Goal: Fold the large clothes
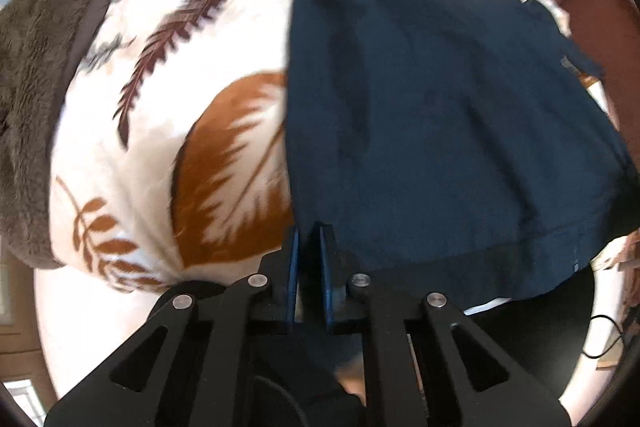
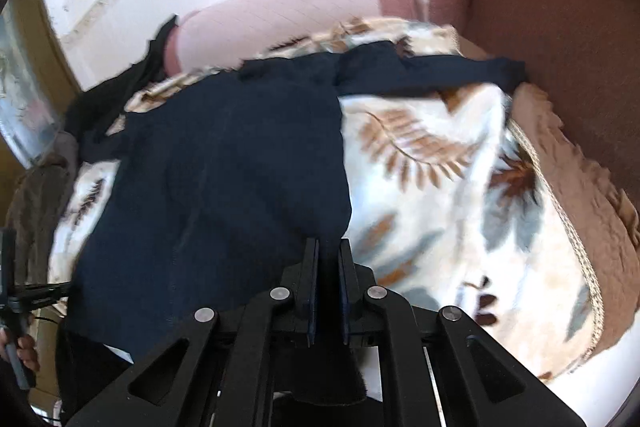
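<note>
Left wrist: both fingers pairs pinching navy garment on leaf-print blanket.

So the navy garment is spread flat over the leaf-print blanket, covering its right half. The left gripper sits at the garment's near left corner, jaws pinched in on the hem (pretty blurry there). A brown fuzzy throw lies left of the blanket.

You will find no readable text, label, brand, number or sign anywhere in either wrist view; nothing legible stands on any surface.
</note>
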A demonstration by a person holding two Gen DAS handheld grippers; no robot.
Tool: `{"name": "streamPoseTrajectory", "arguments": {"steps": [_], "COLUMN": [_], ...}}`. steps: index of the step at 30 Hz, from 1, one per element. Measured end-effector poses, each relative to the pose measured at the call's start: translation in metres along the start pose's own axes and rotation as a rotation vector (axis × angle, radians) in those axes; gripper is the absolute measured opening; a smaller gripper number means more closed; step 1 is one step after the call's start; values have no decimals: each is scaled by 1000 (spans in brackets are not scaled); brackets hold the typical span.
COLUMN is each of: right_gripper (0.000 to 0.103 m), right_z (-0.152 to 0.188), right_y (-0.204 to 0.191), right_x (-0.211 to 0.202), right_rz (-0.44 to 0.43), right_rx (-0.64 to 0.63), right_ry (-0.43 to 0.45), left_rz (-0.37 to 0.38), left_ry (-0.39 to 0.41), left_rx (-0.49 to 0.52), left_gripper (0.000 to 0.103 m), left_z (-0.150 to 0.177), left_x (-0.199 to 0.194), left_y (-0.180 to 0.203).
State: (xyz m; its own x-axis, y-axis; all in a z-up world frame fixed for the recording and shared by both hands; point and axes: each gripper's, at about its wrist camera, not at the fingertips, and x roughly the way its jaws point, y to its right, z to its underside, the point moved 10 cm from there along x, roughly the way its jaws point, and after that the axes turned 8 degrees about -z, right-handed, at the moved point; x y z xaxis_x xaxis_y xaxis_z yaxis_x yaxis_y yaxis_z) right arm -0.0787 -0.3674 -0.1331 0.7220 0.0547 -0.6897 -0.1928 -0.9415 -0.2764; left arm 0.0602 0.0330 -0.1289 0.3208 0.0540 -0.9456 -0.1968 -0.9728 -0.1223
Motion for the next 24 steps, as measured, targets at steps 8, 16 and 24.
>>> {"name": "streamPoseTrajectory", "arguments": {"steps": [8,16,24], "right_gripper": [23,30,54], "right_z": [21,12,-77], "right_y": [11,4,79], "right_x": [25,72,40], "right_rz": [5,-13,-24], "right_rx": [46,22,173], "right_ry": [-106,-157,16], "left_rz": [86,35,66], "left_ry": [130,202,172], "left_rx": [30,151,192], "left_gripper": [9,65,60], "left_z": [-11,-43,-69], "left_x": [-55,-30,-21], "left_y": [7,81,109]}}
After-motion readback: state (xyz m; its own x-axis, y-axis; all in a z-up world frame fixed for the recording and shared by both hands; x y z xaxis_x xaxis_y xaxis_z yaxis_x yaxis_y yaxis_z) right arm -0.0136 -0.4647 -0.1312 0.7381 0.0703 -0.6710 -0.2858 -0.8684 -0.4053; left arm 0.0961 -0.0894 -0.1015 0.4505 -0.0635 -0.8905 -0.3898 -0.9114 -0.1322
